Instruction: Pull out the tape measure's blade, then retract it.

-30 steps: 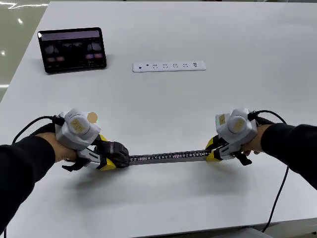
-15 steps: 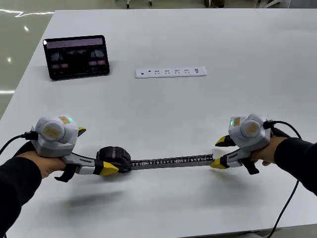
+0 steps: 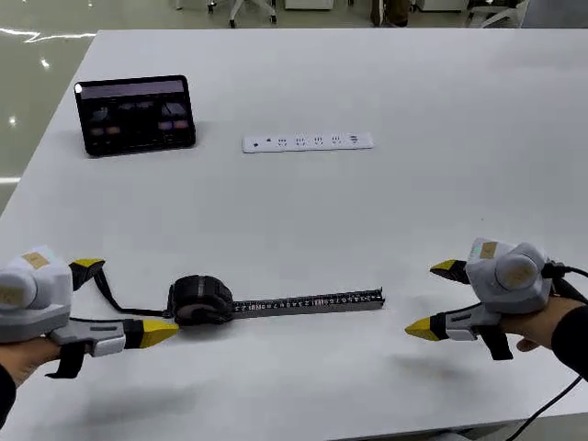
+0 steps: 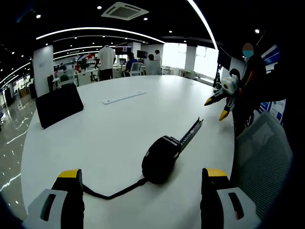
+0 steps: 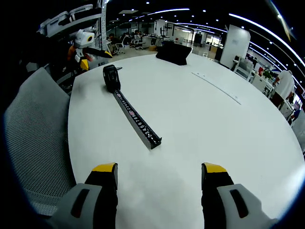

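On the white worktop [image 3: 367,211], head view, our tape measure [image 3: 203,299] lies with its blade [image 3: 308,302] out, between left tool [image 3: 124,297] and right tool [image 3: 433,298], both wide open, holding nothing. Left gripper view: tape measure [image 4: 162,157] just ahead; we guess retracting comes next. Right gripper view: worktop edge close, open room beyond.

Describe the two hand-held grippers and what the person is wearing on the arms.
The left hand-held gripper and right hand-held gripper match: rounded light-grey bodies, black trigger parts, and two jaws with yellow tips. Each has a small tan sticker on top. A black cable leaves the right one. The person wears a black sleeve.
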